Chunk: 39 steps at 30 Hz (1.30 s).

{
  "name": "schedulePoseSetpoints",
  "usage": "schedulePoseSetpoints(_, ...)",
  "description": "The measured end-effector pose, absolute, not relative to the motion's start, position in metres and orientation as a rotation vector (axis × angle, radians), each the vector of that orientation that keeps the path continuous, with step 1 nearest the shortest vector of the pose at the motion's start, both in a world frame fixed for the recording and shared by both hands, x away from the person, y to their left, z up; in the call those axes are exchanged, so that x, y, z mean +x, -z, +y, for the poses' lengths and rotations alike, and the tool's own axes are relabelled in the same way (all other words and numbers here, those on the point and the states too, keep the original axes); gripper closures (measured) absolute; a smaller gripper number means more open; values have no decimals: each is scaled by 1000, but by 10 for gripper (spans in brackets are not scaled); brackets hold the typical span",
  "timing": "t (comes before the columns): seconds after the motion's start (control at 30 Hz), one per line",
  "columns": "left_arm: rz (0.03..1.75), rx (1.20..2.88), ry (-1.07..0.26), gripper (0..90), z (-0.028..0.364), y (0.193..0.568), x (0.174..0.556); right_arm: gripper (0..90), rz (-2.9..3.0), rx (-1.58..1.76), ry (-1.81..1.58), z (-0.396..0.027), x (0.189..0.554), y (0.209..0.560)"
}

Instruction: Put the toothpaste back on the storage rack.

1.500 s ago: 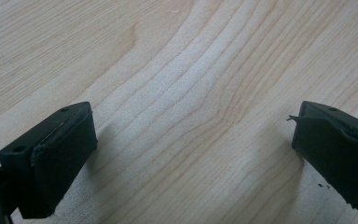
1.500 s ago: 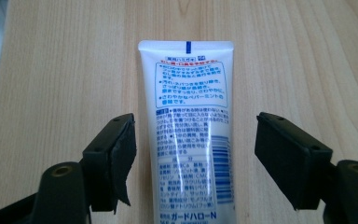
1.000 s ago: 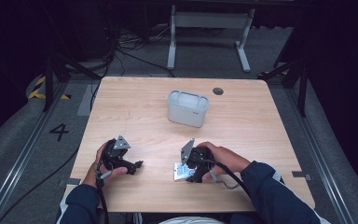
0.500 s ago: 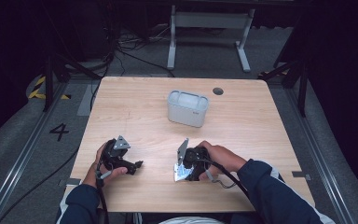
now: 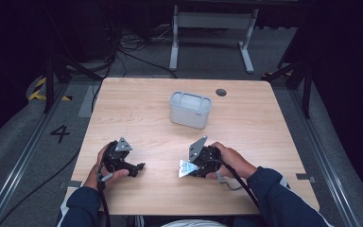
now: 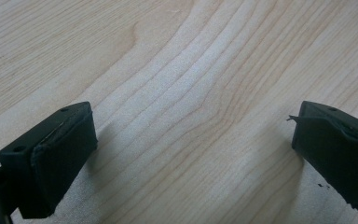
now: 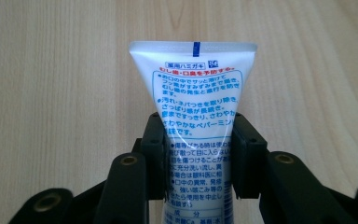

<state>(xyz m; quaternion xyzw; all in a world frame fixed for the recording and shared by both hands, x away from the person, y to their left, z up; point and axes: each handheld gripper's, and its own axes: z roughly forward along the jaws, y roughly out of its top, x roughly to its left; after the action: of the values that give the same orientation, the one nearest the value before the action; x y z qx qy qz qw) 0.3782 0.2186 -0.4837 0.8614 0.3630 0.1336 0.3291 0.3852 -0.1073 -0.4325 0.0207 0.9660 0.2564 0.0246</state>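
Observation:
A white toothpaste tube (image 7: 193,84) with blue and red print stands between the pads of my right gripper (image 7: 196,140), crimped end pointing away. The jaws have just been closing and now press on its sides. In the high view the right gripper (image 5: 192,166) holds the tube (image 5: 186,168) low over the table's near middle. My left gripper (image 5: 139,166) rests near the front left. Its jaws are wide open over bare wood (image 6: 191,140), with nothing between them.
A grey, lidded rectangular container (image 5: 190,109) stands at the middle of the wooden table (image 5: 255,127). A dark round hole (image 5: 221,92) lies behind it to the right. Dark floor, cables and a metal stand lie beyond the far edge.
The right hand has shifted slightly around the tube, and the grey plate on its gripper has tilted. The left hand has not moved.

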Motion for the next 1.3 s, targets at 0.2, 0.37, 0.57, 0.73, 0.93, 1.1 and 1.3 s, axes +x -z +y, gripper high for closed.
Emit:
schedulePoseSetpoints(0.2, 950, 2254, -349, 2, 219, 484, 378, 657, 2935, 141, -945, -128, 385, 423)
schedulePoseSetpoints(0.37, 944, 2257, -357, 2, 219, 484, 378, 660, 2903, 191, -1002, -143, 388, 420)
schedulePoseSetpoints(0.57, 946, 2255, -357, 2, 219, 484, 378, 662, 2841, 275, -1119, -168, 392, 409)
schedulePoseSetpoints(0.73, 947, 2255, -358, 3, 219, 484, 378, 663, 2787, 325, -1190, -185, 395, 399)
schedulePoseSetpoints(0.93, 946, 2255, -358, 3, 219, 484, 378, 663, 2708, 364, -1258, -201, 398, 388)
schedulePoseSetpoints(1.1, 948, 2255, -359, 3, 219, 484, 378, 662, 2669, 378, -1295, -208, 399, 383)
schedulePoseSetpoints(1.3, 948, 2255, -359, 3, 219, 484, 378, 661, 2582, 403, -1371, -218, 401, 373)
